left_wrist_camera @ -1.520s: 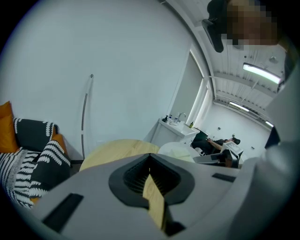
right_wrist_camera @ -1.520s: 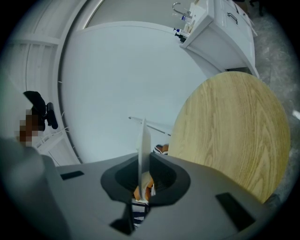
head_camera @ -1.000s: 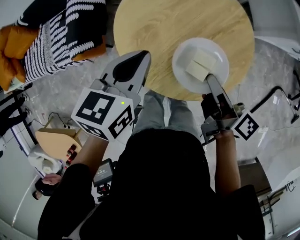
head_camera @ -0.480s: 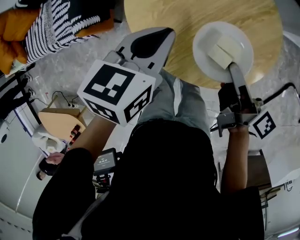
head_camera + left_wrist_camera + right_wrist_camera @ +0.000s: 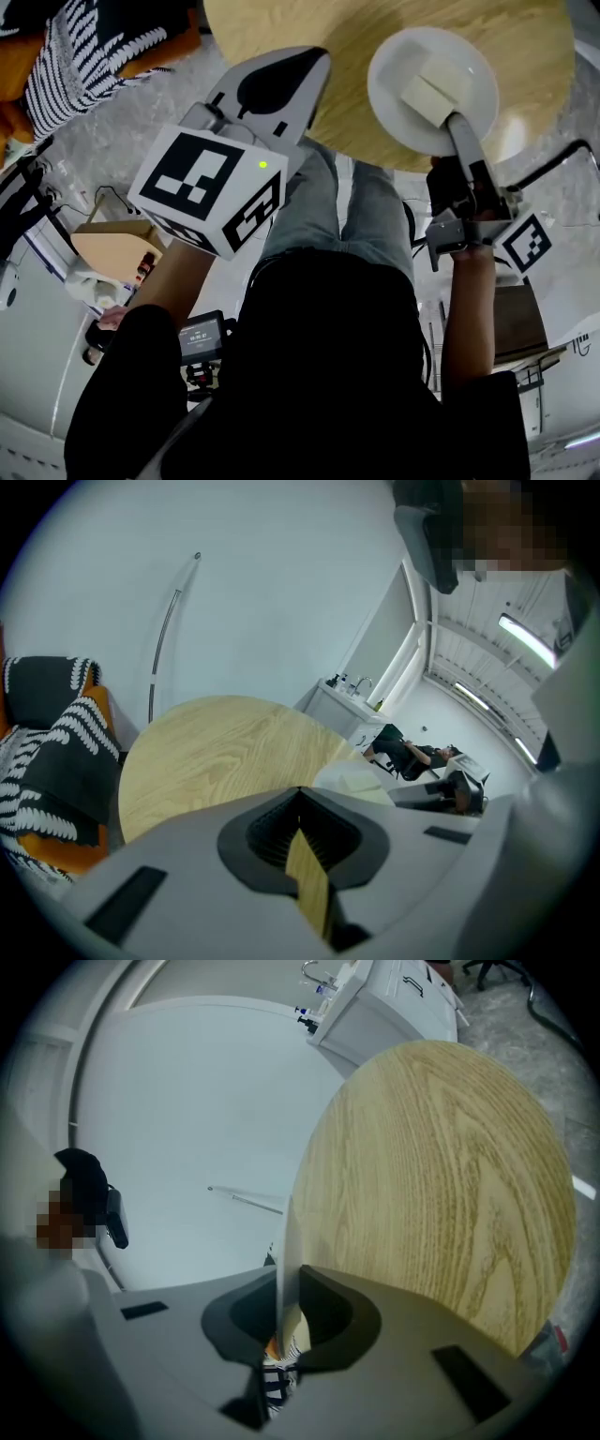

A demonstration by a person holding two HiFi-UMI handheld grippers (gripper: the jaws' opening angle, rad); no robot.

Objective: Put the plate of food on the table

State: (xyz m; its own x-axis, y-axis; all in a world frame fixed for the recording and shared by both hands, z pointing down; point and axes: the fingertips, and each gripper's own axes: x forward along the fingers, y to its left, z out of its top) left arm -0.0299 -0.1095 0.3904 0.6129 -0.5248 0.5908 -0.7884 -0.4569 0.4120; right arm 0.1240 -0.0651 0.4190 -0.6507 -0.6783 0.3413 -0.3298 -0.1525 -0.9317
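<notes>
A white plate point(image 5: 431, 89) with pale blocks of food point(image 5: 436, 84) is over the near right part of the round wooden table point(image 5: 309, 28). I cannot tell whether it rests on the wood. My right gripper point(image 5: 452, 127) is shut on the plate's near rim. In the right gripper view the rim point(image 5: 281, 1241) runs edge-on between the jaws of that gripper point(image 5: 281, 1321), with the table point(image 5: 441, 1176) to the right. My left gripper point(image 5: 291, 75) hangs shut and empty at the table's near left edge. The left gripper view shows this gripper point(image 5: 305, 855) facing the tabletop point(image 5: 216, 752).
A black-and-white striped cushion point(image 5: 84, 56) lies on an orange seat at the upper left. A small wooden stand point(image 5: 108, 248) is on the floor to my left. My legs in grey trousers point(image 5: 366, 216) are against the table's near edge. A white counter point(image 5: 342, 700) stands beyond the table.
The left gripper has risen closer to the head camera and looks larger. The right gripper keeps its hold on the plate, which sits a little farther in over the table.
</notes>
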